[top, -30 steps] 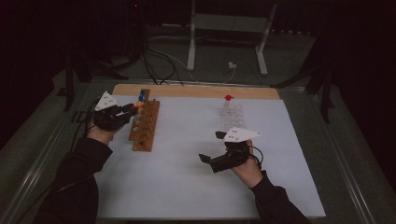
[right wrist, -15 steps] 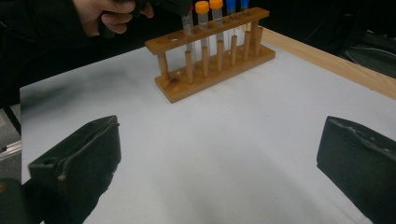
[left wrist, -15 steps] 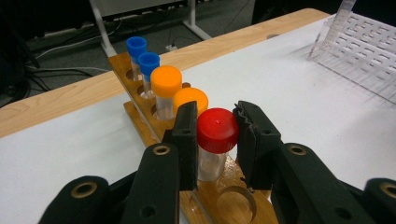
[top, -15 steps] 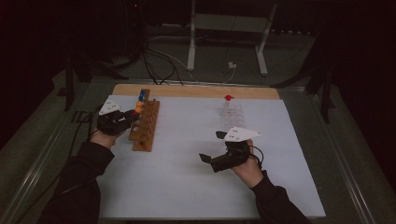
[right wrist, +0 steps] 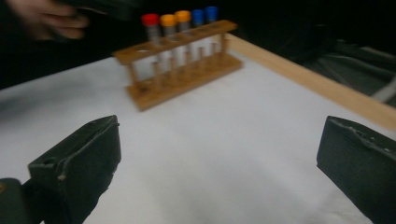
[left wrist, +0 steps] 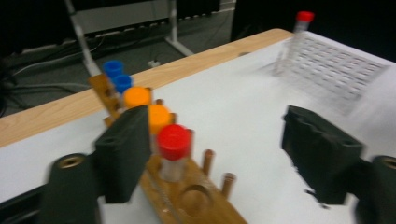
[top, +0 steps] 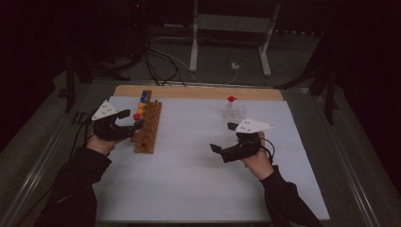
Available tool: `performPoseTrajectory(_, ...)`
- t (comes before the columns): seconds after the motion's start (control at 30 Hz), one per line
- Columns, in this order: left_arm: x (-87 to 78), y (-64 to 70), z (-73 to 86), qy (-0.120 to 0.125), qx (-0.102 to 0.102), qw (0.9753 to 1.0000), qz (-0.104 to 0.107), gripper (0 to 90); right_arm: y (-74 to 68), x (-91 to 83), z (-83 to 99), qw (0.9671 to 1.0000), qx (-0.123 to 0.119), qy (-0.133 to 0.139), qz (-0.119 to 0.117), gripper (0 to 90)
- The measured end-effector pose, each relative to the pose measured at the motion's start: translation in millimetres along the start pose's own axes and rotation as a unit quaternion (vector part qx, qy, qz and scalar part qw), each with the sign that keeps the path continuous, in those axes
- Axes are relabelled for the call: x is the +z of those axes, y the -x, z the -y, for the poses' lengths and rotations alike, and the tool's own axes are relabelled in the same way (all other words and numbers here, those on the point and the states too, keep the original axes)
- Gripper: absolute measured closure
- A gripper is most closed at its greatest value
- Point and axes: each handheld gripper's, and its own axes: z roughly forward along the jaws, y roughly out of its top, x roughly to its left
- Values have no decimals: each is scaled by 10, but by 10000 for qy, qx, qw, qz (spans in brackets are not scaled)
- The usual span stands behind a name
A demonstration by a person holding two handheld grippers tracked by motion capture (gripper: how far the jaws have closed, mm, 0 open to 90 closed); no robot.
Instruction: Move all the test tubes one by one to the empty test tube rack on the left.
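Dark room w/ cables and a metal stand at the back; up front, a white-covered tabletop (top: 189,179) w/ a bare wooden strip along its far edge. Person's forearms in dark sleeves come in from the bottom, one gripper per hand. Left gripper (top: 136,126) sits at the left side of the tabletop, jaws spread wide and not holding anything, right up against the near half of a wooden tube rack (top: 148,127). From the left gripper view, its left jaw is beside the rack, close to the red-capped tube (left wrist: 173,148), while the right jaw stands well out over the white surface; can't tell if the left jaw touches the rack. Rack runs front to back and holds five capped tubes in a row: red-capped tube nearest, then two orange caps (left wrist: 148,108), then two blue caps (left wrist: 116,75) at the far end. Nearer holes of the rack are vacant. Right gripper (top: 221,141) hovers approx mid-tabletop, right of centre, well apart from the rack, jaws wide apart w/ nothing between them; its view looks across the white surface toward the rack. Behind it, near the far edge, stands a clear plastic rack (top: 233,113) w/ one red-capped tube (top: 231,100) upright in it. Gripper views are blurred.
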Motion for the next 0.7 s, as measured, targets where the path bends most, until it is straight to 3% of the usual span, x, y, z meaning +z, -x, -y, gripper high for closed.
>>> performPoseTrajectory(0.17,-64,203,-3,16,133,9998,148,74,238,28,-6,9996,-24,-38,279,0)
performPoseTrajectory(0.47,-144,495,-14,320,170,9971,666,44,706,129,-29,9972,188,-60,726,0)
performPoseTrajectory(0.7,-119,623,-24,306,253,9955,863,37,1066,250,45,9926,689,-205,976,0)
